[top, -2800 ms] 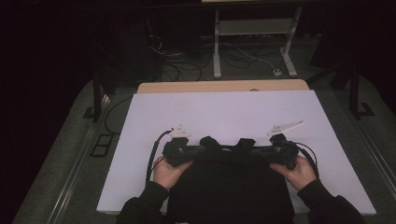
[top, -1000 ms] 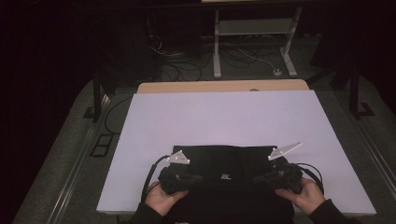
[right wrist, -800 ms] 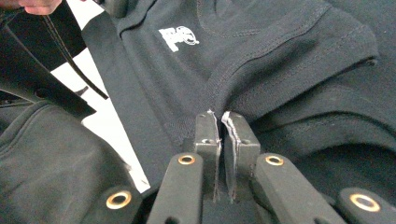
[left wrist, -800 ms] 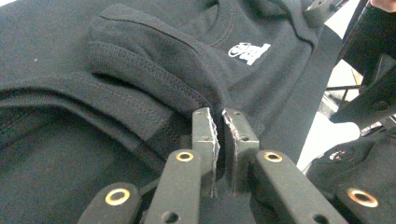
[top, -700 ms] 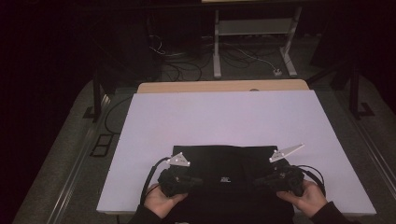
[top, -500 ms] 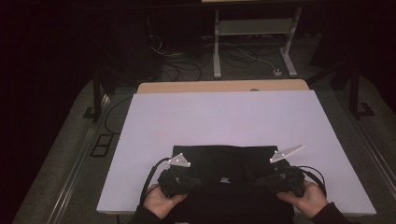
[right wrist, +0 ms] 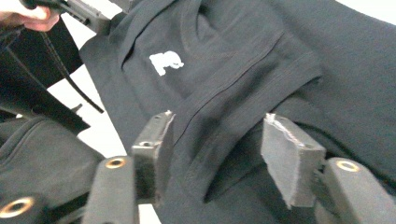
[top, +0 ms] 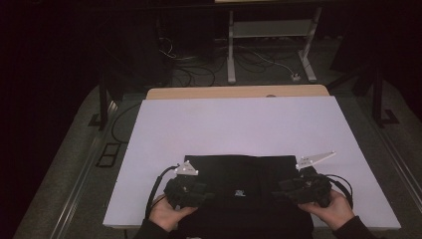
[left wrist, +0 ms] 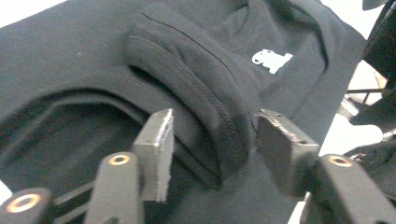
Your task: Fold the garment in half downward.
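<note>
A black T-shirt [top: 239, 172] lies folded into a flat rectangle on the white table [top: 239, 124], near its front edge, with a small white logo [top: 239, 192] facing up. My left gripper [top: 208, 195] rests at the shirt's left side. Its jaws have just been opening, and a thick fold of the shirt [left wrist: 93, 56] lies loose between the pads of the left gripper [left wrist: 212, 140]. My right gripper [top: 279, 191] rests at the right side. The right gripper [right wrist: 217, 140] has also just been opening, and stands apart over a ribbed fold of the shirt [right wrist: 327, 56].
A wooden board edge [top: 239, 92] runs along the far side of the table. Beyond it are floor cables [top: 259, 59] and a metal stand [top: 231, 45]. The white surface extends broadly behind the shirt.
Since the earliest frame both hands drew back toward the front edge, and the bunched shirt now lies flat. Over the last second the hands barely shifted.
</note>
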A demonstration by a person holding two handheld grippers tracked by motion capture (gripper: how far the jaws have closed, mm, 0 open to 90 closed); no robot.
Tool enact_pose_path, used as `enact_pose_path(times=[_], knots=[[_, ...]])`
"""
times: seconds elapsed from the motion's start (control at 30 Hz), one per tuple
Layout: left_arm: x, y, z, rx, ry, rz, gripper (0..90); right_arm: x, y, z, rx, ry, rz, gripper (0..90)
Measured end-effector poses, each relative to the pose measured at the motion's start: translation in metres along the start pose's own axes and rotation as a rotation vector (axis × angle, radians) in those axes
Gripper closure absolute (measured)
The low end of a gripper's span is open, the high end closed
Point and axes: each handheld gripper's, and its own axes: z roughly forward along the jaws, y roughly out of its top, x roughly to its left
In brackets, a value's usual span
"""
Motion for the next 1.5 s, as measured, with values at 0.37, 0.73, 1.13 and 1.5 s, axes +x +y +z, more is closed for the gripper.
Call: enact_pose_path(times=[0.37, 0.73, 1.13, 1.5], knots=[[0.012, 0.009, -0.012, -0.049, -0.009, -0.026, 30.8, -0.009, 0.005, -0.002, 0.014, -0.091, -0.011, 13.7], [0.031, 0.019, -0.025, -0.059, -0.047, 0.003, 13.5, -0.019, 0.013, -0.019, 0.006, -0.053, -0.065, 0.0], [0.049, 0.032, -0.024, -0.056, -0.034, 0.022, 0.0, -0.033, 0.019, -0.026, 0.003, -0.092, -0.051, 0.0], [0.058, 0.044, -0.028, -0.040, -0.012, 0.058, 0.0, -0.048, 0.031, -0.040, -0.037, -0.083, -0.044, 0.0]])
